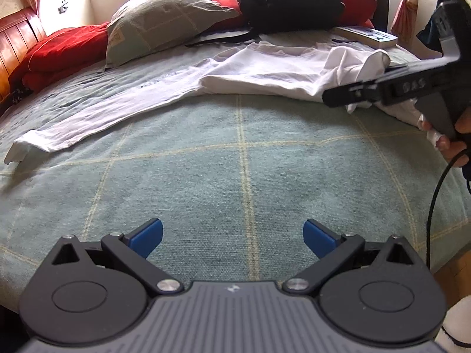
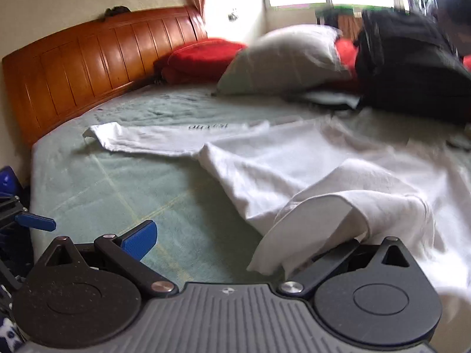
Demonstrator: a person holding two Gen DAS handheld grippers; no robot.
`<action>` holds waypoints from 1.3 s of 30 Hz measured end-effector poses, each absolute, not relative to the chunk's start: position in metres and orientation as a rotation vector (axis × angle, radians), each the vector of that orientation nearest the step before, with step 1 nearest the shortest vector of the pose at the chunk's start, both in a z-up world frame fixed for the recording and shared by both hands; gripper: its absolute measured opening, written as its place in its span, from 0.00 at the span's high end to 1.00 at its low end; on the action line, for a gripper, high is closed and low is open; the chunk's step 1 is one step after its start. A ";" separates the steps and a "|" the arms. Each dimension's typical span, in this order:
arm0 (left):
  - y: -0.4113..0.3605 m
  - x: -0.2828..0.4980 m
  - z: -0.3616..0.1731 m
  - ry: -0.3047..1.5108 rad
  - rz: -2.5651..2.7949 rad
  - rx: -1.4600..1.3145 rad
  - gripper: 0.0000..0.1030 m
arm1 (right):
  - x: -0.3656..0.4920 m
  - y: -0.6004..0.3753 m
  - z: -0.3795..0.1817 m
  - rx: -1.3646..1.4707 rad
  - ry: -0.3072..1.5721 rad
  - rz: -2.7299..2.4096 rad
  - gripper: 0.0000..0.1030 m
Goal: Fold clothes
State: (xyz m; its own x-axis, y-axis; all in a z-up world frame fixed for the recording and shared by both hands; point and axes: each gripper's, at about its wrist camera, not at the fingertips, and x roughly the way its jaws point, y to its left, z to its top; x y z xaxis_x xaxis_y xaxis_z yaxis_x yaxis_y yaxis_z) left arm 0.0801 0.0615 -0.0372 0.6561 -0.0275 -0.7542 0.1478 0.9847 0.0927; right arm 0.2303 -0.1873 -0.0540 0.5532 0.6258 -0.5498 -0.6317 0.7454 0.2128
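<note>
A white long-sleeved shirt [image 1: 265, 70] lies on the green bed cover, one sleeve [image 1: 73, 126] stretched to the left. It also shows in the right wrist view [image 2: 294, 158]. My left gripper [image 1: 232, 236] is open and empty, low over bare cover in front of the shirt. My right gripper [image 2: 232, 241] is open; a fold of the shirt [image 2: 312, 229] drapes over its right finger and hides that pad, while the left blue pad [image 2: 139, 239] is bare. In the left wrist view the right gripper [image 1: 347, 95] sits at the shirt's right part.
A grey-green pillow [image 1: 159, 20], red bedding [image 1: 59, 50] and a black backpack [image 1: 288, 0] lie along the far side. A book [image 1: 368, 35] lies at the far right. A wooden headboard [image 2: 88, 58] stands at the left. The bed edge is at the right [image 1: 453, 253].
</note>
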 end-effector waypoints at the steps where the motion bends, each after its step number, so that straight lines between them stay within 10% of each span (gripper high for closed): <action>1: 0.063 0.078 -0.037 0.848 -0.098 0.148 0.02 | 0.227 -0.187 -0.049 0.005 0.634 0.758 0.00; 20: 0.098 0.042 -0.020 0.763 -0.048 0.112 0.02 | 0.144 -0.135 0.033 0.130 0.545 1.114 0.00; 39: 0.087 0.029 -0.025 0.739 -0.122 0.172 0.02 | 0.105 -0.158 -0.002 -0.004 0.764 0.880 0.00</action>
